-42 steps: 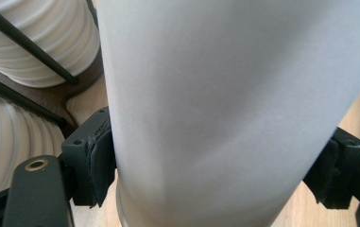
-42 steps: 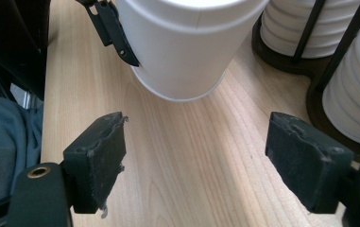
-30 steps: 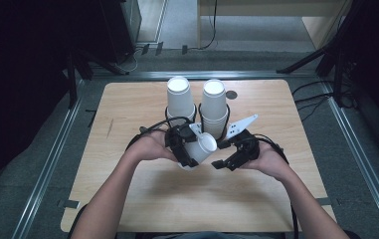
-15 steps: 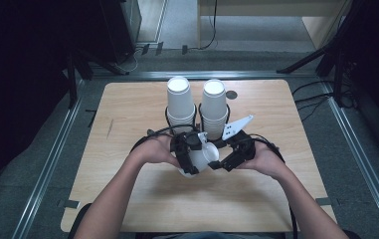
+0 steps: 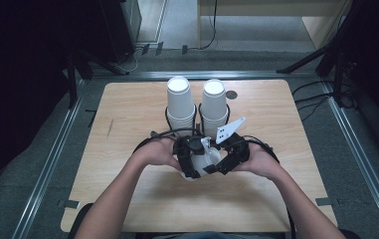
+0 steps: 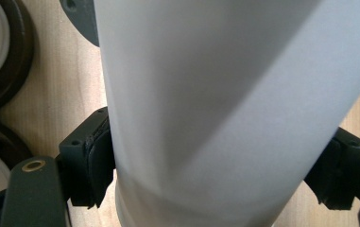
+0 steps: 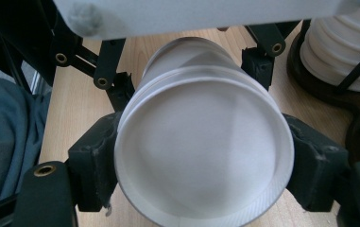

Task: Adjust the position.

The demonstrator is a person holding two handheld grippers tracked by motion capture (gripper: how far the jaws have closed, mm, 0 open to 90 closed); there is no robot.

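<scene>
The wooden tabletop (image 5: 127, 129) carries everything, and the work sits just below its middle, toward six o'clock, where the person's two forearms come in from the bottom of the high view.

At twelve o'clock from the hands stand two stacks of white paper cups, the left stack (image 5: 179, 102) and the right stack (image 5: 213, 102), upright and side by side in a black wire holder (image 5: 197, 127) near the far edge. A small dark round disc (image 5: 232, 94) lies on the wood at about two o'clock from the right stack.

Between the two hands lies a single white paper cup (image 5: 203, 160), held off the wood and tipped on its side. In the right gripper view its open mouth (image 7: 201, 151) faces the camera; in the left gripper view its plain side wall (image 6: 225, 109) runs up across the frame.

The left claw (image 5: 189, 162) has hold of the cup at nine o'clock: both its black pads (image 6: 97, 158) press against the wall, standing wide to take the cup's girth.

The right claw (image 5: 222, 164) meets the same cup from three o'clock. Its jaws have just been closing with the cup between them, and its pads (image 7: 95, 165) now sit against the rim on either side, gripping it near the mouth. A grey three-cornered plate (image 5: 229, 130) rides on top of this claw.
</scene>
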